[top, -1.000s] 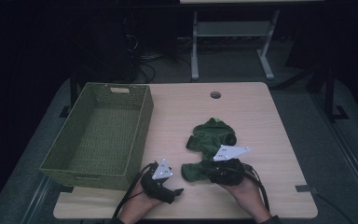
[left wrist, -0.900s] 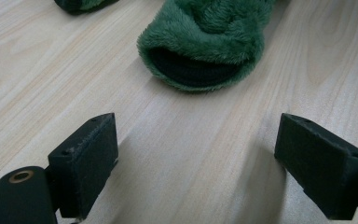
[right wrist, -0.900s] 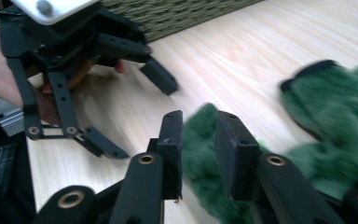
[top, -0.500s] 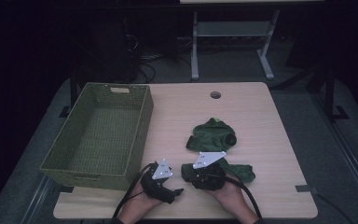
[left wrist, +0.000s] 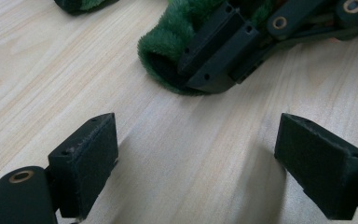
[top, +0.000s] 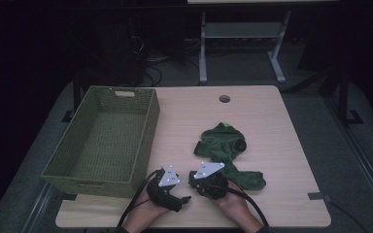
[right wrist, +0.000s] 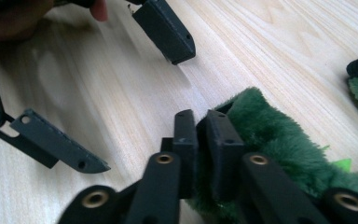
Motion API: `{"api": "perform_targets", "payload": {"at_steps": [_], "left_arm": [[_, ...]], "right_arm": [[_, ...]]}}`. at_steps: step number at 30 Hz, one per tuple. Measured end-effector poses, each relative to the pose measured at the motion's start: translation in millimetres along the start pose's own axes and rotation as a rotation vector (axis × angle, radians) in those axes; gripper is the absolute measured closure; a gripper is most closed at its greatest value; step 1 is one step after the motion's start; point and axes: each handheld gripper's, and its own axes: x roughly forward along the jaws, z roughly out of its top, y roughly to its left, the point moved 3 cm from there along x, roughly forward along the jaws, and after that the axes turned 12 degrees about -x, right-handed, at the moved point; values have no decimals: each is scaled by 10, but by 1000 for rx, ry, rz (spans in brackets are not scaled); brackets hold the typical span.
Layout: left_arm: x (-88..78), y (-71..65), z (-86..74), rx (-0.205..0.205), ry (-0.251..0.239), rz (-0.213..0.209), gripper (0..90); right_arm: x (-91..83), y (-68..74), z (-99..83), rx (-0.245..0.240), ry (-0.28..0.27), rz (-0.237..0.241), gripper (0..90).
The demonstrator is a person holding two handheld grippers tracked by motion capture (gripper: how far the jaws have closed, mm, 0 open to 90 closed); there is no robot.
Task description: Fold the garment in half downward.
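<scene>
A fuzzy green garment (top: 222, 144) lies crumpled on the wooden table (top: 267, 121), one sleeve trailing toward the near edge. My right gripper (top: 196, 180) is at the sleeve's cuff. Its jaws have just been closing and now pinch the green pile (right wrist: 279, 135) between them. In the left gripper view that cuff (left wrist: 165, 44) shows with the right gripper (left wrist: 214, 56) clamped on its rim. My left gripper (top: 182, 198) rests just left of it, low over the wood, jaws wide apart (left wrist: 198, 140) with only bare tabletop between them.
A woven green basket (top: 148, 131) stands on the table's left half, close to my left hand. A round cable hole (top: 224, 98) sits near the far edge. A dark floor, cables and a metal stand lie beyond the table.
My right gripper has moved left and down along the sleeve to its cuff end and closed on it. The left gripper has stayed where it was.
</scene>
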Motion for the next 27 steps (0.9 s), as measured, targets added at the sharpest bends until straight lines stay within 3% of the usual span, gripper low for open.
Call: {"api": "perform_targets", "payload": {"at_steps": [4,7,16,27], "left_arm": [[0,1,0,0,0,0,125],[-3,4,0,5,4,1,125],[16,1,13,-4,-9,-3,126],[14,-1,11,-8,-3,-4,127]], "right_arm": [[-6,-7,2,-5,5,9,875],[-26,-15,9,18,-7,49,878],[-307,13,159,29,-151,118,877],[-674,-183,72,93,-235,70,870]]}}
